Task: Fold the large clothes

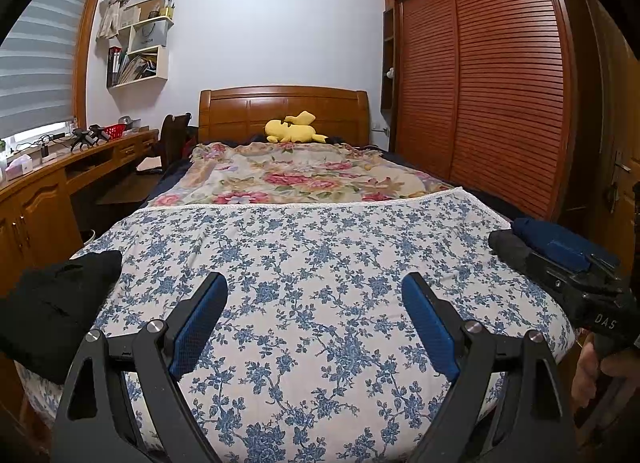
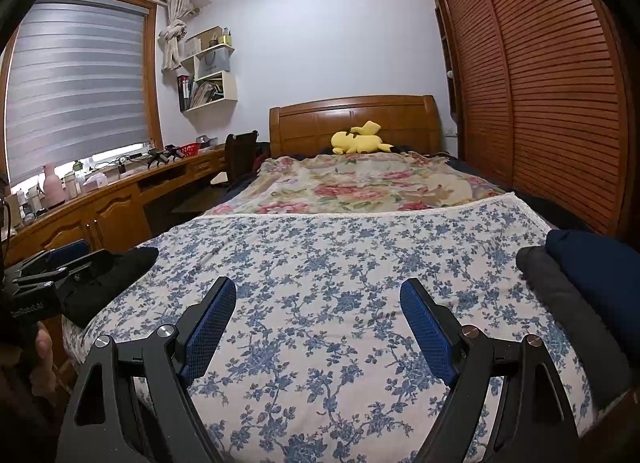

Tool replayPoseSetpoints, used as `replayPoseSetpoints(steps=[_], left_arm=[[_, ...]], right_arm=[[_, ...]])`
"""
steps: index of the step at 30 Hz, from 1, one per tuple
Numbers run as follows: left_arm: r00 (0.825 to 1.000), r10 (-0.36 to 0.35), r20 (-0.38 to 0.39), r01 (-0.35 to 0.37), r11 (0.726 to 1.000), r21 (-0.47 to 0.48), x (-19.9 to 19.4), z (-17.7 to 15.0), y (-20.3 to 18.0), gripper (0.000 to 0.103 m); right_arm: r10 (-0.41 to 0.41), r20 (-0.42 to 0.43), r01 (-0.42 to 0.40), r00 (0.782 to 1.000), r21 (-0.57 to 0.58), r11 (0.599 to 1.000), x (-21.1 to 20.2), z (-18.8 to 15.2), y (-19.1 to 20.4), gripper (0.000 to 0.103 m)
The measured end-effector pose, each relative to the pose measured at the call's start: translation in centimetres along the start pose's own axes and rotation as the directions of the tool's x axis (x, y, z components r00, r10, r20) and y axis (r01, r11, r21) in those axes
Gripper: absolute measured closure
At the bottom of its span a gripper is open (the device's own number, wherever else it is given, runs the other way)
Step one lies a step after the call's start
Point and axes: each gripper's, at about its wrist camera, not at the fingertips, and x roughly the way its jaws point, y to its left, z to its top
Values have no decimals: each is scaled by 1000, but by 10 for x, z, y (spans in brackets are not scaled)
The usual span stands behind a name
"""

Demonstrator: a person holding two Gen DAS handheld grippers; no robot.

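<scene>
A black garment (image 1: pixel 60 303) lies bunched on the left corner of the bed's blue-flowered sheet (image 1: pixel 312 255); it also shows in the right wrist view (image 2: pixel 108 279). A folded stack, dark blue piece (image 2: pixel 596 275) on a grey piece (image 2: pixel 560 295), lies at the right edge, also in the left wrist view (image 1: pixel 548 239). My left gripper (image 1: pixel 314 295) is open and empty above the sheet near the foot of the bed. My right gripper (image 2: pixel 318 299) is open and empty beside it, near the stack.
A flowered blanket (image 1: pixel 296 175) and a yellow plush toy (image 1: pixel 292 129) lie toward the headboard. A wooden desk (image 2: pixel 120 191) with clutter runs along the left wall under the window. A slatted wardrobe (image 1: pixel 500 75) stands right of the bed.
</scene>
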Motion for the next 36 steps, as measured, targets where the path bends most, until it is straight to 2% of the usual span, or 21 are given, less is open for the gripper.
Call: replayPoseSetpoints(steps=[36], left_arm=[[1000, 13, 17, -13, 1000, 1, -4, -2, -4, 14]], right_arm=[[2, 4, -2, 1000, -17, 1000, -3, 0, -4, 18]])
